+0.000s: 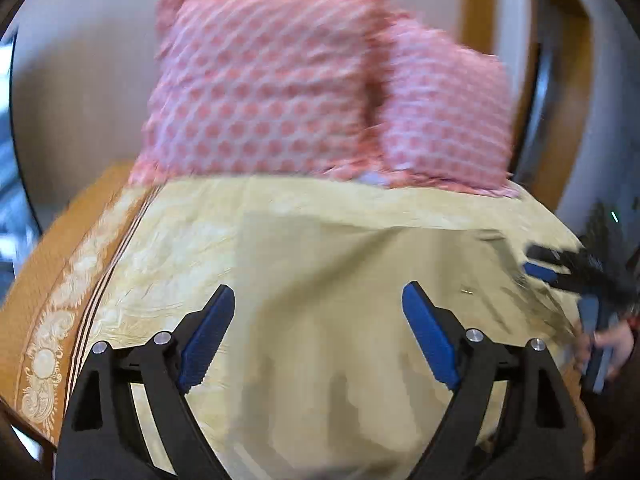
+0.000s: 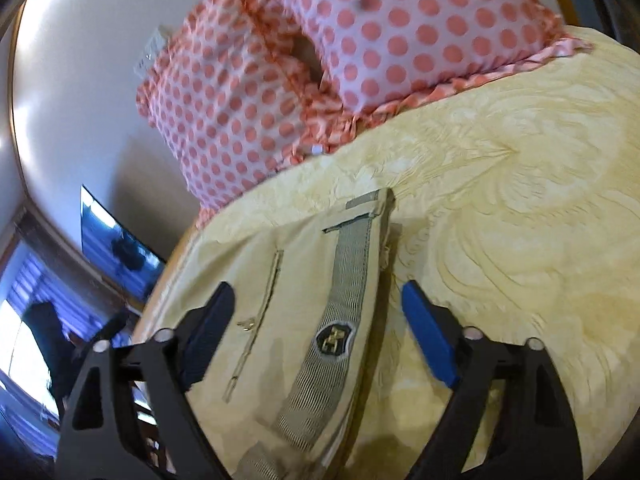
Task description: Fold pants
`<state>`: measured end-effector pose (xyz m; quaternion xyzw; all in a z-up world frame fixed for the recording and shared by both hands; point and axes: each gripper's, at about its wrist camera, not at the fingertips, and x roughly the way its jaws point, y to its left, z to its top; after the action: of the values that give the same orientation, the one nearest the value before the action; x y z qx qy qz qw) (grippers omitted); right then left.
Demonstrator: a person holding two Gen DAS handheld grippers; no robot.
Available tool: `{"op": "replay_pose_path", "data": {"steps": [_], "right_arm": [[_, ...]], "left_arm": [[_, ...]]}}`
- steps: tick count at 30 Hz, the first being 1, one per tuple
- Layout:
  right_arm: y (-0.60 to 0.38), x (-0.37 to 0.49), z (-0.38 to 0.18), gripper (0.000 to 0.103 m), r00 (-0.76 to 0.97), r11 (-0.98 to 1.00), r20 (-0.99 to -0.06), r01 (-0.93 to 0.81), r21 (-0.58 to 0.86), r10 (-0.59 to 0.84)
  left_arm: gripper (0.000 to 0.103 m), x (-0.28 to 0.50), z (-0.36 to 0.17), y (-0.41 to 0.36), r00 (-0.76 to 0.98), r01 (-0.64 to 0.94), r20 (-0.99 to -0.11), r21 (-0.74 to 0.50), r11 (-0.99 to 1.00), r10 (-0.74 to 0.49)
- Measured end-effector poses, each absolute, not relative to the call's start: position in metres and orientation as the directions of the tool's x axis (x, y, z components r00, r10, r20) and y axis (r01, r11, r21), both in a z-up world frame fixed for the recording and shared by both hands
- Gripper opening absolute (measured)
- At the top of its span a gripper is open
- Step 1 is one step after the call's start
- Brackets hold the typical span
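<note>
Beige pants [image 1: 340,300] lie flat on a yellow patterned bedspread [image 1: 192,232]. My left gripper [image 1: 318,300] is open and empty above the pants. In the right wrist view the pants [image 2: 296,288] show a grey elastic waistband [image 2: 340,312] with a dark badge, and a zipped pocket. My right gripper [image 2: 318,300] is open above the waistband and holds nothing. It also shows at the right edge of the left wrist view [image 1: 540,264], blurred, with a hand behind it.
Two pink polka-dot pillows [image 1: 280,92] [image 2: 400,28] lean against the wall at the head of the bed. An orange patterned border [image 1: 52,300] runs along the bed's left edge. A window and a dark screen [image 2: 108,236] lie to the left.
</note>
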<state>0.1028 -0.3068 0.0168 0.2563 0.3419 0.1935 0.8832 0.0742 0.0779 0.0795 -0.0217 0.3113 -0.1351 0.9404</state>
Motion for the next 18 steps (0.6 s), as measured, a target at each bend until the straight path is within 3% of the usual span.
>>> {"op": "replay_pose_path", "data": {"steps": [2,10,12,13,18], "right_arm": [[-0.3,0.111,0.012,0.058,0.663,0.801,-0.532,-0.178,0.571,0.527],[-0.289,0.119,0.005,0.056,0.626,0.834,-0.58,-0.228,0.502,0.521],[-0.293,0.123,0.003,0.05,0.609,0.812,-0.574,-0.223,0.539,0.548],[-0.292,0.122,0.004,0.039,0.602,0.817,-0.581,-0.237,0.526,0.549],[-0.295,0.128,0.002,0.042,0.571,0.808,-0.595,-0.237,0.54,0.565]], "left_arm": [[0.086,0.103,0.069,0.097,0.716,0.217,-0.634,-0.194,0.956,-0.292],[0.085,0.155,0.036,0.11,0.561,0.248,-0.705,-0.357,0.901,-0.434],[0.085,0.164,0.032,0.104,0.527,0.263,-0.718,-0.372,0.89,-0.456],[0.085,0.167,0.031,0.102,0.518,0.267,-0.722,-0.373,0.889,-0.459],[0.087,0.177,0.023,0.088,0.47,0.283,-0.764,-0.343,0.896,-0.441]]}}
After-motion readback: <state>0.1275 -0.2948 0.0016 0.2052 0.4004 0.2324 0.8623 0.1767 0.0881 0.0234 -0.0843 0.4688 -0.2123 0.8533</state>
